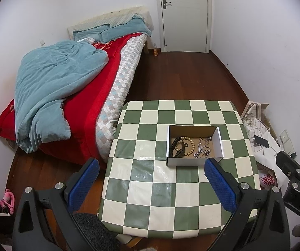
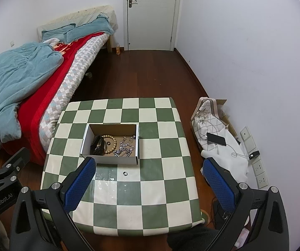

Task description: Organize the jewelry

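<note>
Blue-padded left hand-held gripper point(image 1: 151, 167) raised, jaws wide, right hand-held gripper point(image 2: 149, 166) likewise

Your left gripper point(image 1: 151, 170) has black angular arms, round silver screws at the joints and blue pads point(image 1: 220, 183) with a fine dimpled grid. Your right gripper point(image 2: 149, 169) is built the same; the left one's black body shows there with white "GenRobot.AI" lettering.
</note>
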`<state>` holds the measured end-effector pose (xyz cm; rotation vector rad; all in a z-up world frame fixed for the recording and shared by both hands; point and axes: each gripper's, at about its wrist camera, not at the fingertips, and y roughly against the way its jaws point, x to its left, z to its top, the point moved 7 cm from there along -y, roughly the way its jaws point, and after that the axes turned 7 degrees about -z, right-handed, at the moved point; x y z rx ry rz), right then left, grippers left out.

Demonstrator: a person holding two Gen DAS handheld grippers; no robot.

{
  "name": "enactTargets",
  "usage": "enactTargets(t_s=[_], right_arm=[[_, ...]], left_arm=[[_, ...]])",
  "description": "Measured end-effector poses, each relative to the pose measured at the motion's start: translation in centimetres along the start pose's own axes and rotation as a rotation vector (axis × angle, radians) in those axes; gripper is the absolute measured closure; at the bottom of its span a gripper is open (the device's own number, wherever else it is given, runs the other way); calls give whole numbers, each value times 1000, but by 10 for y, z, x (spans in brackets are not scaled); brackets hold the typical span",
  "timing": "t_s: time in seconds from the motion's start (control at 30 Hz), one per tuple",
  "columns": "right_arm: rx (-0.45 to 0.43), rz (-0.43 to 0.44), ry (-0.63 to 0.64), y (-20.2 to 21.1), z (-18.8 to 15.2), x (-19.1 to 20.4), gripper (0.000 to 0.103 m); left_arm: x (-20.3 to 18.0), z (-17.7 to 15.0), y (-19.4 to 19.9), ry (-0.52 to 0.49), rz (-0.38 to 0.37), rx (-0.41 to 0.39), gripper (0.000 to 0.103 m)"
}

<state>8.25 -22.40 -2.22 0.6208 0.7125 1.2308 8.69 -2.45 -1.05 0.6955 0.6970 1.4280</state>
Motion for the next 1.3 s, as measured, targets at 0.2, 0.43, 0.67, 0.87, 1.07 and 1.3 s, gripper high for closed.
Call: enactTargets(t_s=[0.2, 0.43, 0.67, 0.87, 1.07, 1.3], right_arm=[[0, 2, -2, 1, 1, 0, 0], [4, 7, 4, 1, 3, -2, 0], [4, 8, 2, 2, 3, -2, 0], [6, 6, 4, 2, 1, 0, 0], [5, 6, 4, 2, 0, 1, 0], [3, 6, 3, 2, 0, 1, 0]], left_arm=[[1, 0, 1, 1, 2, 0, 0], [2, 0, 1, 1, 2, 1, 0], [2, 0, 2, 0, 4, 1, 0], [1, -2, 4, 3, -3, -1, 0], [2, -2, 5, 2, -1, -2, 0], [1, -2, 5, 4, -11, -3, 0]])
